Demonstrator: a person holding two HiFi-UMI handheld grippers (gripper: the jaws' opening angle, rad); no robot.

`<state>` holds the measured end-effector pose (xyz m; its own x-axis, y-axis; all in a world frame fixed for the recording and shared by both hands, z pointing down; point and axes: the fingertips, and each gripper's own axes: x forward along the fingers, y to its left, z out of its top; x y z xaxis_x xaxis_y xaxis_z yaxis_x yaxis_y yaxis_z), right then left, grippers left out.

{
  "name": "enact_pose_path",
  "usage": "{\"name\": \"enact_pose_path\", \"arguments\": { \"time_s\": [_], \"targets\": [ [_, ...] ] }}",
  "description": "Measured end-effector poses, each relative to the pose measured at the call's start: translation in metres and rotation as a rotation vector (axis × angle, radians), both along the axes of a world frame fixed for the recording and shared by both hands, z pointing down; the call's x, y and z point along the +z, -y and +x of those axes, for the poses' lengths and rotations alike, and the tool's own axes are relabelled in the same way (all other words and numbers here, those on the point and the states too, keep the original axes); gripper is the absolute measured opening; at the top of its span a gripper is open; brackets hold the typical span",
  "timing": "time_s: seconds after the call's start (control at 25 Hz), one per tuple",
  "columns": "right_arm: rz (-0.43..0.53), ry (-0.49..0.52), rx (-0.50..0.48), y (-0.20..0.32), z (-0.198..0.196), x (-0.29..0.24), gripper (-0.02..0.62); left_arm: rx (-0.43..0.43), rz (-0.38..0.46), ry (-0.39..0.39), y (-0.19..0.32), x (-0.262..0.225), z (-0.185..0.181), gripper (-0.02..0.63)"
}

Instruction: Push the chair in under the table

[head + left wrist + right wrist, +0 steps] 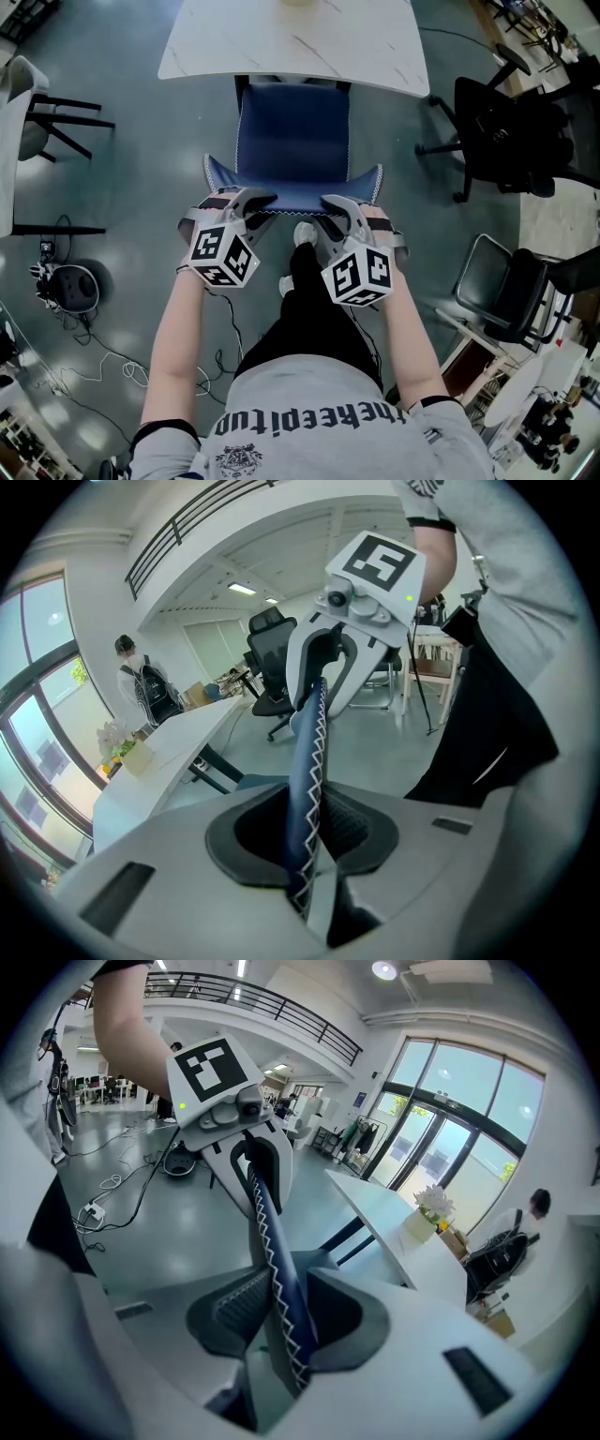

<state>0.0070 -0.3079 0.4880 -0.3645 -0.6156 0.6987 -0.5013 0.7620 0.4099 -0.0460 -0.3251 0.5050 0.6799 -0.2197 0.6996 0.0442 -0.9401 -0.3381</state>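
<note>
Your left claw (pixel 255 204) and right claw (pixel 330 208): each clamped on blue chair (pixel 292 141), at its thin zigzag-stitched back edge; seat partly under white marbled worktop (pixel 225 47)

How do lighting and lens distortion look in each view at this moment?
Head view: evenly lit and sharp, pale light reflections on the floor. Left gripper view: strong fisheye bend, black corners, the window bright. Right gripper view: same fisheye, ceiling lamp glaring; chair back is fairly sharp up close.
</note>
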Motion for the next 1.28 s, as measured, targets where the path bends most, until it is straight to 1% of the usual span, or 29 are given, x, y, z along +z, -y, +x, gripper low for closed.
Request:
{"name": "enact_pose_path", "arguments": {
  "time_s": [0.48,0.68,0.96,1.16,1.28],
  "targets": [
    [0.006,-0.001,0.001,0.000,0.000,0.001,0.124,-0.004,0.006,-0.003,0.000,0.001,0.000,0.089],
    [-0.004,0.010,0.009,-0.003,-0.002,0.003,0.130,-0.019,-0.018,0.004,-0.002,0.004,-0.002,0.113],
    [-0.051,0.040,0.026,-0.005,-0.001,0.004,0.147,-0.018,-0.019,0.047,-0.007,0.005,-0.003,0.129],
    [-0.062,0.054,0.020,-0.007,-0.001,-0.003,0.147,-0.019,-0.001,0.054,-0.009,-0.006,-0.004,0.129],
    [-0.048,0.083,0.019,-0.008,-0.004,-0.014,0.143,-0.027,0.009,0.030,-0.013,-0.021,-0.007,0.128]
  ]
}}
